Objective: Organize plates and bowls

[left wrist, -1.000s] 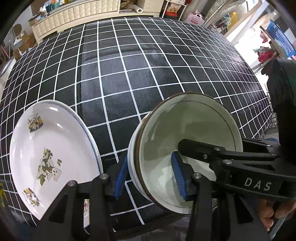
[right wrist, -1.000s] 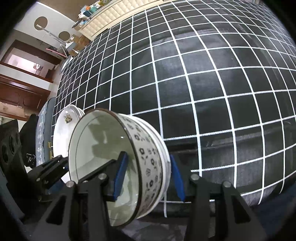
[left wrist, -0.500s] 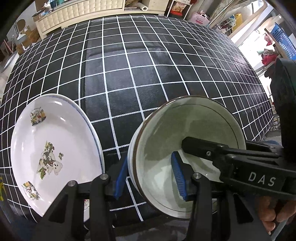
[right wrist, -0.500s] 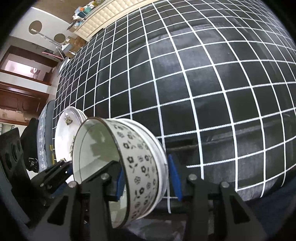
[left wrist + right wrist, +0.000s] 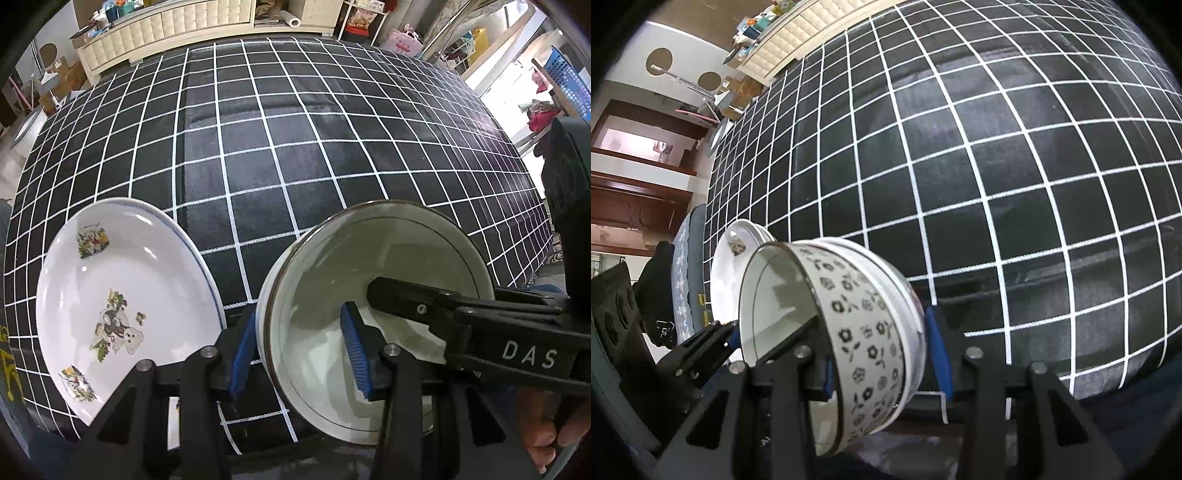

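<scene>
Gripping from both sides, we have our left gripper (image 5: 299, 349) and our right gripper (image 5: 881, 360) both closed on the stack of white ceramic bowls (image 5: 380, 299), whose outer wall carries a black flower print. In the left wrist view, lower centre, one blue pad (image 5: 242, 354) lies against the outside of the wall and the other sits inside the hollow, so the jaws are narrowed onto the rim; the right gripper's black finger, marked DAS, reaches into the same bowl from the right of the frame. In the right wrist view, lower centre, the stack (image 5: 849, 328) is tilted on its side with its mouth facing the left of the frame, one finger inside the mouth and the other blue pad (image 5: 938, 360) behind the base, jaws pressed on the walls. Just beside the bowls, at the lower left of the left wrist view, a white oval plate with cartoon pictures (image 5: 122, 306) lies on the black tablecloth with white grid lines (image 5: 277, 147). A cream tufted cabinet (image 5: 166, 22) stands along the top of that frame.
</scene>
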`<action>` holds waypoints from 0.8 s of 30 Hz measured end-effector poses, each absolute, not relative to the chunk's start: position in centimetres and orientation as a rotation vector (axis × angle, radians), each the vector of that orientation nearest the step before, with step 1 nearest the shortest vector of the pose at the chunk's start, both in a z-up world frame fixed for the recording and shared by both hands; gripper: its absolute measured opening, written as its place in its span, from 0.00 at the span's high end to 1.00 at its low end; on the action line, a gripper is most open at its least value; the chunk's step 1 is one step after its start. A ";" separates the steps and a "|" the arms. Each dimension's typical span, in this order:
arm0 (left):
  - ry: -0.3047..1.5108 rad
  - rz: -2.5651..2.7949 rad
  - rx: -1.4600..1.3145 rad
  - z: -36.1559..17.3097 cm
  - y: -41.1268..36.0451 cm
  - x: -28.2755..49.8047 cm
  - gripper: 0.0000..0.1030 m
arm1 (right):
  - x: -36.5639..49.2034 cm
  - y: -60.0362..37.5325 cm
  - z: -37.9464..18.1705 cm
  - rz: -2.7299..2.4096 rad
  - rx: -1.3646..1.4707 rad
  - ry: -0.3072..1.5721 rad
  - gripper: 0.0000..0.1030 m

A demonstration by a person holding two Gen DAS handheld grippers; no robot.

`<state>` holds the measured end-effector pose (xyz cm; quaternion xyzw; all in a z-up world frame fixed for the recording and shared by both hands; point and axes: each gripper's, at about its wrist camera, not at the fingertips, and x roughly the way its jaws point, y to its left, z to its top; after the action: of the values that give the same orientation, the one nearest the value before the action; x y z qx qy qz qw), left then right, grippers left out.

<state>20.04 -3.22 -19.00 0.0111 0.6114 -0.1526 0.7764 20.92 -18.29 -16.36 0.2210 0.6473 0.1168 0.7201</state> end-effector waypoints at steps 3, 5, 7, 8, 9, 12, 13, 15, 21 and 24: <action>1.320 -0.328 0.031 -18.5 -3.4 20.6 0.58 | 21.0 -18.2 -16.0 0.258 0.491 1.424 0.56; 1.310 -0.324 0.033 -18.0 -3.4 20.8 0.58 | 21.3 -18.1 -15.5 0.263 0.488 1.423 0.56; 1.303 -0.318 0.030 -17.4 -3.3 21.2 0.58 | 21.5 -17.7 -15.0 0.271 0.481 1.417 0.56; 1.299 -0.316 0.029 -17.1 -3.2 21.3 0.58 | 21.7 -17.4 -14.7 0.274 0.477 1.414 0.56; 1.293 -0.311 0.027 -16.6 -3.1 21.6 0.58 | 21.8 -17.0 -14.4 0.279 0.472 1.410 0.56; 1.276 -0.293 0.018 -15.2 -2.2 22.2 0.58 | 22.3 -15.5 -13.3 0.303 0.447 1.396 0.56; 1.271 -0.287 0.016 -14.7 -1.8 22.3 0.58 | 22.5 -15.0 -13.1 0.312 0.442 1.397 0.56; 1.257 -0.265 0.011 -13.8 -0.9 22.6 0.58 | 22.8 -14.0 -12.7 0.328 0.434 1.398 0.56; 1.241 -0.196 -0.009 -11.5 3.0 23.9 0.59 | 24.1 -9.8 -11.9 0.393 0.381 1.402 0.57; 1.235 -0.153 -0.012 -11.2 5.1 24.2 0.60 | 24.5 -8.3 -11.7 0.417 0.360 1.405 0.59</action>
<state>24.23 5.08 -11.17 -0.0055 0.5786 -0.0715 0.8125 24.52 -8.27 -11.65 0.1632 0.6378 0.1890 0.7286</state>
